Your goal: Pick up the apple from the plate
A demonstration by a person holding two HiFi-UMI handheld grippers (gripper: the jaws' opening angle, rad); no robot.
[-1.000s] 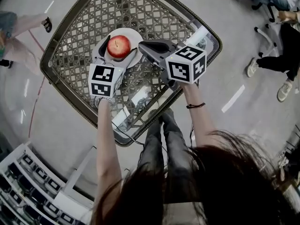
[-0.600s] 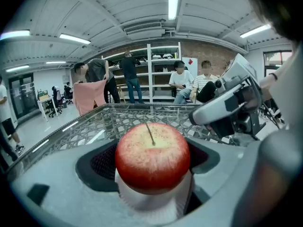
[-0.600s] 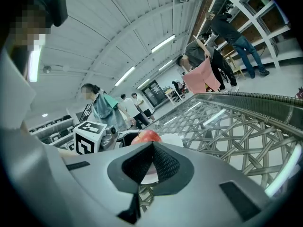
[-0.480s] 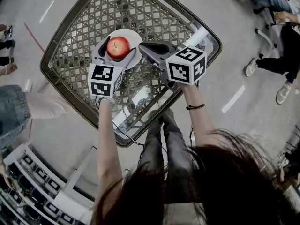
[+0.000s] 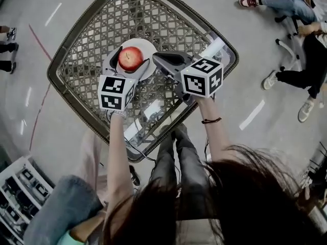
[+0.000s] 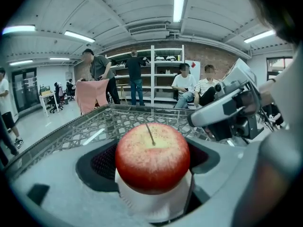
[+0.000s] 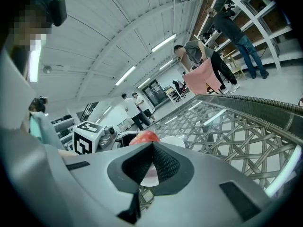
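A red apple sits on a small white plate on the lattice table. My left gripper reaches over the plate from the near side. Its jaws press on both sides of the apple. In the left gripper view the apple fills the gap between the dark pads, with the white plate under it. My right gripper hovers just right of the plate, shut and holding nothing. In the right gripper view the apple shows just past that gripper.
The table is a woven lattice under glass with a raised rim. Seated people's legs and shoes are on the floor to the right. A person in jeans stands close at the lower left. Shelving is at the bottom left.
The left jaws have drawn in a little around the apple. The right gripper has barely moved. A person has walked along the left side to the lower left.
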